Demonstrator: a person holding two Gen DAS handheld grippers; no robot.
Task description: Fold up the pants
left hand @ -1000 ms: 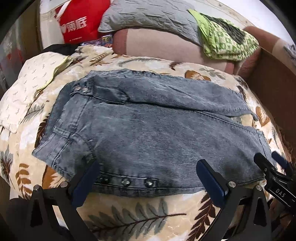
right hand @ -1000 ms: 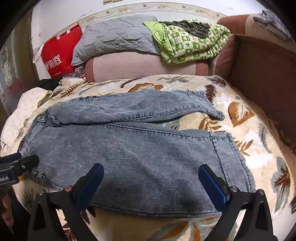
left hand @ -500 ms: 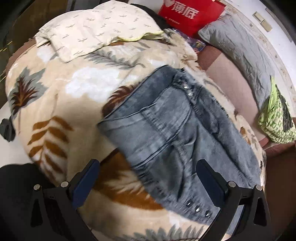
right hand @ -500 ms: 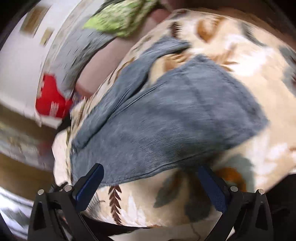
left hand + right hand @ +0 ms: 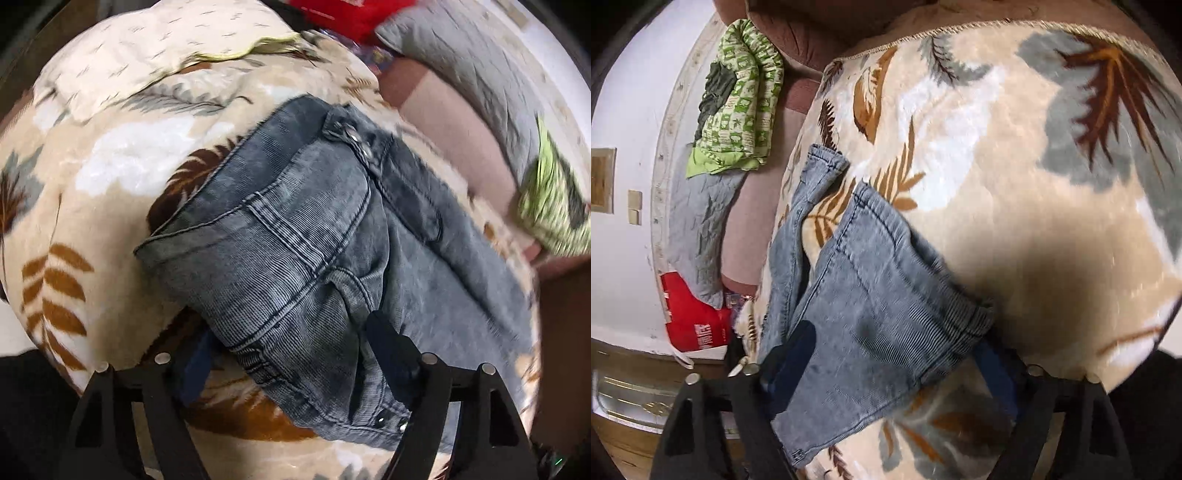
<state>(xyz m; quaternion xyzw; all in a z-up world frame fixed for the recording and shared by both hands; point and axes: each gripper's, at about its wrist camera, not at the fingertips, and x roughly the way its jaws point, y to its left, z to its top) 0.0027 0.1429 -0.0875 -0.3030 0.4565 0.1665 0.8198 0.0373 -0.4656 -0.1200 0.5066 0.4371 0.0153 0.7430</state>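
Pants (image 5: 317, 236): grey-blue washed denim, spread flat on a leaf-print blanket (image 5: 122, 173) covering a sofa-like seat. Waistband end with metal studs lies toward the left tongs (image 5: 291, 354); the two leg hems lie toward the right tongs (image 5: 897, 354).

Left tongs: jaws closing, straddling the waistband corner, one finger under the cloth edge, the other over it; not yet clamped as far as can be seen.

Right tongs: jaws closing around the nearer leg hem, denim between the blue pads; firm contact cannot be told.

Surroundings: cream patterned pillow (image 5: 155, 48) at the blanket's far edge; grey quilted cushion (image 5: 698, 221), green-and-white patterned cloth (image 5: 738, 107) and red bag (image 5: 694, 325) along the pinkish backrest (image 5: 450, 129) beside a white wall (image 5: 624, 147).
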